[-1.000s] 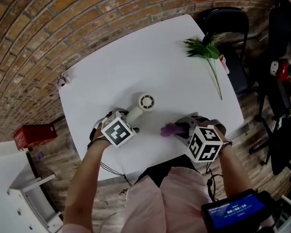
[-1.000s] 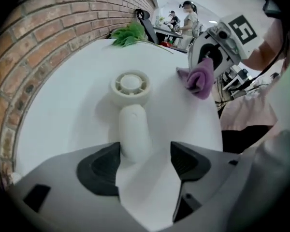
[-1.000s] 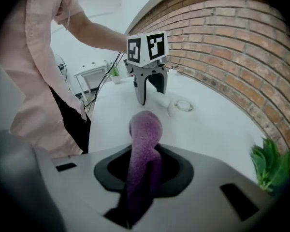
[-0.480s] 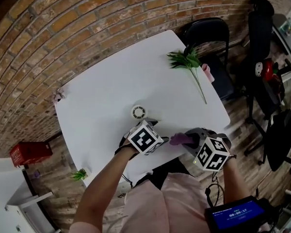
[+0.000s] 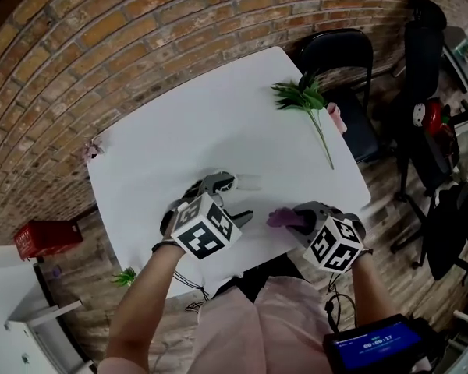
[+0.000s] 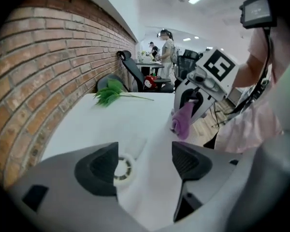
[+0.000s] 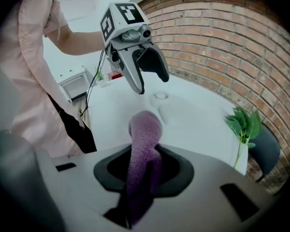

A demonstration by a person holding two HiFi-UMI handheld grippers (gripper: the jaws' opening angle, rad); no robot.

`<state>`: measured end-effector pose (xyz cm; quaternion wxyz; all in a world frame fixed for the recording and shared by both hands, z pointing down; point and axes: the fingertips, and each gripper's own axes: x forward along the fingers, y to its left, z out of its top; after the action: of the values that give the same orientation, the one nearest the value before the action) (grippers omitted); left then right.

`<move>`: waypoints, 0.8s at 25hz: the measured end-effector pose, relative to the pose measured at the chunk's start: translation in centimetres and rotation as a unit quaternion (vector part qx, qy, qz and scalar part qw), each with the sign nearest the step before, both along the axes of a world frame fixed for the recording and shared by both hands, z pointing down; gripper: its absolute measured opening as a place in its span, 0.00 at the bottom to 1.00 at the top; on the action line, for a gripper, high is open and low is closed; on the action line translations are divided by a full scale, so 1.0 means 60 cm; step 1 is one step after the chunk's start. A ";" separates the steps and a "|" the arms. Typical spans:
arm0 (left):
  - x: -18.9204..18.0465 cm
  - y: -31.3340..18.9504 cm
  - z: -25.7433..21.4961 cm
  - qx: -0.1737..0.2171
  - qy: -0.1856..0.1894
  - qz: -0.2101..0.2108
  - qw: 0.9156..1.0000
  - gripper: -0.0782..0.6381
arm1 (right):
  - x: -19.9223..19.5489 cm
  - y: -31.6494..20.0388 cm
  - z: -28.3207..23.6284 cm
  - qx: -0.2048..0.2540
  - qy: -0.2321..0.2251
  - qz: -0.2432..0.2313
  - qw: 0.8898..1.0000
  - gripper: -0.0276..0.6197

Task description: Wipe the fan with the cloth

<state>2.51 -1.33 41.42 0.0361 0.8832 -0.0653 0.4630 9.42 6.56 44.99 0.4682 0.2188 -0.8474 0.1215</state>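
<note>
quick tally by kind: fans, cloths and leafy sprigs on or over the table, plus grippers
fan: 1
cloth: 1
leafy sprig: 1
grippers: 2, the left gripper and the right gripper
total: 5

My head view looks steeply down on the white table. Each gripper view sits low, close behind its own jaws, facing the other: right gripper at two o'clock, left gripper at twelve. All share the green sprig.
</note>
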 end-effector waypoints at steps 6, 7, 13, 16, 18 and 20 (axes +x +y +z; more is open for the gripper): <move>-0.067 -0.039 0.085 0.018 -0.136 0.127 0.982 0.69 | -0.062 -0.039 0.004 -0.009 -0.038 0.037 0.999 0.17; -0.071 -0.044 0.100 0.012 -0.148 0.141 0.979 0.69 | -0.071 -0.045 0.007 -0.012 -0.043 0.045 0.998 0.17; -0.061 -0.076 0.144 -0.003 -0.164 0.172 0.971 0.60 | -0.117 -0.074 0.026 -0.043 -0.091 0.104 0.989 0.17; -0.057 -0.079 0.143 0.001 -0.161 0.182 0.970 0.60 | -0.132 -0.082 0.042 -0.056 -0.095 0.114 0.987 0.17; -0.055 -0.078 0.143 0.002 -0.155 0.182 0.971 0.60 | -0.140 -0.090 0.053 -0.062 -0.095 0.124 0.986 0.17; -0.055 -0.078 0.143 0.001 -0.151 0.183 0.971 0.60 | -0.149 -0.102 0.061 -0.068 -0.094 0.137 0.984 0.17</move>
<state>-0.80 -5.99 49.99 -0.0606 0.7998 0.0918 0.5901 0.47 0.47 48.62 0.3795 0.2875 -0.8395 0.2618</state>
